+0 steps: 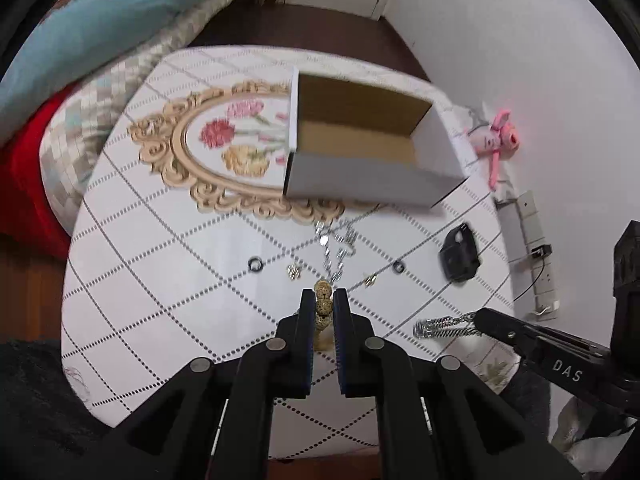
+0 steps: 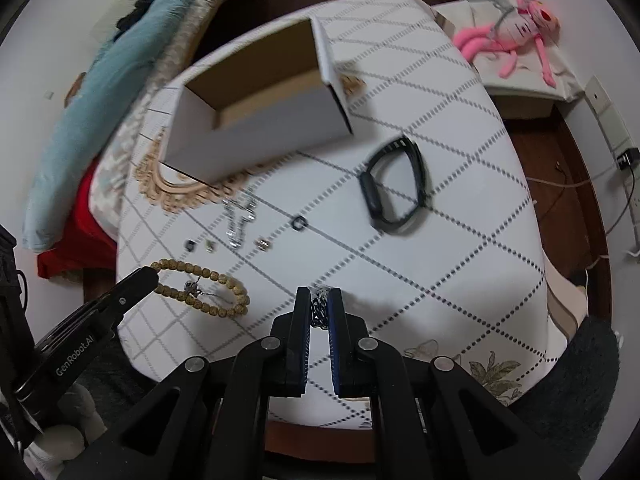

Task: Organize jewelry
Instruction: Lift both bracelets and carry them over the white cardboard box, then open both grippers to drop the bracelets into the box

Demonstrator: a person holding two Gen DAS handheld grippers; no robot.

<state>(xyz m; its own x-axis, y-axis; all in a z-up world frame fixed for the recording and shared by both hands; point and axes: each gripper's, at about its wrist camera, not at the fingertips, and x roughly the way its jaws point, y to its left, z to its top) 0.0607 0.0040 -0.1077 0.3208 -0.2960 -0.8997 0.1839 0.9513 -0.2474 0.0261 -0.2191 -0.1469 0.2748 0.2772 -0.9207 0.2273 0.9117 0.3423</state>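
White table (image 2: 460, 208) with dotted diamond lines. Ahead of the right gripper (image 2: 319, 300): open cardboard box (image 2: 256, 136), black wristband (image 2: 394, 188), black ring (image 2: 298, 223), small chain (image 2: 239, 220). To its left: bead bracelet (image 2: 208, 286).

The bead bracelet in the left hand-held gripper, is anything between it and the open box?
Only low, flat pieces: a silver chain, earrings and small rings lie on the table between the bead bracelet and the box. Nothing tall blocks a lifted carry.

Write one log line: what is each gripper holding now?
left gripper: shut on bead bracelet | right gripper: shut on chain | box: empty
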